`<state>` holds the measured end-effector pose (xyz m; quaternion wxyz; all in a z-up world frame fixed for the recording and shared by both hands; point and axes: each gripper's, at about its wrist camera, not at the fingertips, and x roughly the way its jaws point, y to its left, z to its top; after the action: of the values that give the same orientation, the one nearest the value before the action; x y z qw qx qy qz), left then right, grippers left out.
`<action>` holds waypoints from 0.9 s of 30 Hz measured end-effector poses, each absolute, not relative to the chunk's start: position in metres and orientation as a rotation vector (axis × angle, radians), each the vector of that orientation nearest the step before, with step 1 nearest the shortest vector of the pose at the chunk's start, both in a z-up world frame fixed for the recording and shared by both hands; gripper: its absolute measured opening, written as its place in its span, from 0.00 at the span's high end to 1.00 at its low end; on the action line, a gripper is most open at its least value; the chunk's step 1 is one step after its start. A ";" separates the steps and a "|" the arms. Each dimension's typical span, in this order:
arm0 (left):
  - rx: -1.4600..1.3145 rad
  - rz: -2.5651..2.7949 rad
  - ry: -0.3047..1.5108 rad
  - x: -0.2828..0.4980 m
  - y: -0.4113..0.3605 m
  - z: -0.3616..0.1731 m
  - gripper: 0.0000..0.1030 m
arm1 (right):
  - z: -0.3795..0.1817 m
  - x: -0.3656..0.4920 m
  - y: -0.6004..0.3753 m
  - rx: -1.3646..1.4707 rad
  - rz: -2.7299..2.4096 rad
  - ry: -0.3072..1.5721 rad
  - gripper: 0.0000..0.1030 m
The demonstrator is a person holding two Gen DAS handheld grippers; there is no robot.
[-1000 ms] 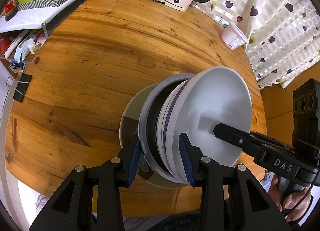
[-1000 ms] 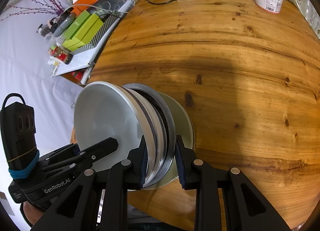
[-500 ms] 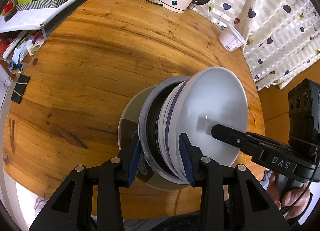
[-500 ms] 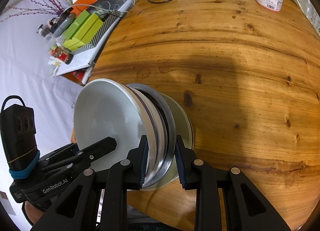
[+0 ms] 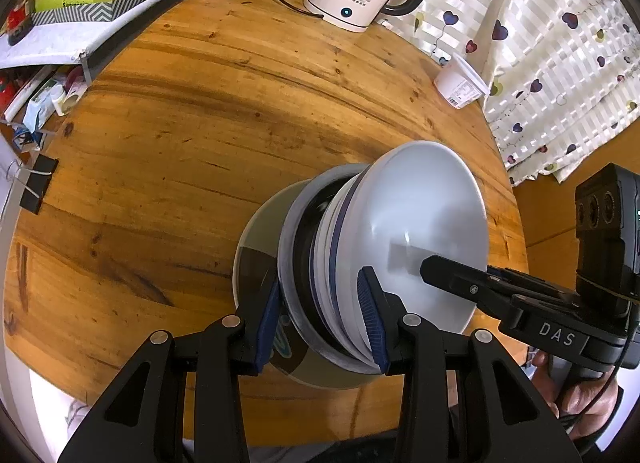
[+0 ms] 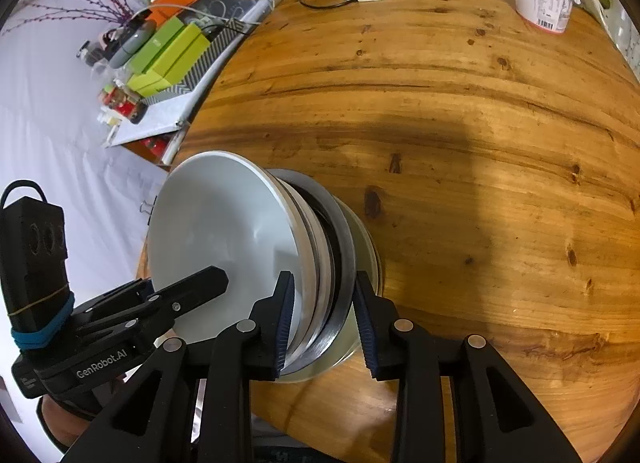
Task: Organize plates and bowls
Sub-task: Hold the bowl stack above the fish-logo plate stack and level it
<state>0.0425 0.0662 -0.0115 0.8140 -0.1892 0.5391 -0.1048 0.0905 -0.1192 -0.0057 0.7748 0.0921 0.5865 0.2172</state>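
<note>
— Where's the stack [image 5: 360,263]?

— Near the table [image 5: 200,143] edge, on a plate [image 5: 256,263].

— The grippers?

— Left gripper [image 5: 320,319] and right gripper [image 6: 322,319] both clamp the stack's rims, jaws partly closed.

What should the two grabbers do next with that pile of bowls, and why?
Probably carry the stack of bowls gently toward the middle of the wooden table and set it down level. The left gripper and right gripper each clamp its rim from opposite sides, close to the table's near edge, so both need to move together or the bowls could slip apart.
</note>
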 end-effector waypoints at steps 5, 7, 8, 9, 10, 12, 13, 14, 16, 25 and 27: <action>-0.390 -0.220 1.137 0.043 0.065 -0.010 0.62 | 0.001 0.091 -0.122 0.192 0.464 1.228 0.70; -0.388 -0.220 1.133 0.044 0.066 -0.009 0.62 | 0.005 0.092 -0.122 0.187 0.462 1.207 0.70; -0.387 -0.220 1.132 0.044 0.066 -0.010 0.62 | 0.007 0.092 -0.122 0.183 0.461 1.198 0.70; -0.387 -0.221 1.131 0.044 0.066 -0.010 0.62 | 0.007 0.092 -0.122 0.181 0.460 1.194 0.70; -0.387 -0.221 1.130 0.044 0.066 -0.010 0.62 | 0.007 0.093 -0.123 0.180 0.460 1.191 0.70; -0.385 -0.220 1.125 0.044 0.067 -0.009 0.62 | 0.007 0.093 -0.123 0.181 0.459 1.190 0.72; -0.385 -0.217 1.121 0.043 0.068 -0.009 0.62 | 0.007 0.093 -0.123 0.180 0.457 1.188 0.75; -0.385 -0.213 1.117 0.043 0.069 -0.008 0.62 | 0.007 0.093 -0.123 0.178 0.456 1.184 0.77; -0.392 -0.209 1.109 0.043 0.071 -0.007 0.62 | 0.008 0.094 -0.123 0.178 0.461 1.174 0.79; -0.393 -0.183 1.053 0.049 0.080 0.003 0.62 | 0.013 0.090 -0.120 0.146 0.470 1.131 0.88; -0.389 -0.186 1.030 0.051 0.082 0.007 0.62 | 0.014 0.090 -0.120 0.143 0.473 1.125 0.89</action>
<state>0.0513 0.0818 0.0071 0.8483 -0.1845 0.4885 -0.0881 0.0900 -0.1201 0.0137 0.8173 0.0672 0.5276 0.2218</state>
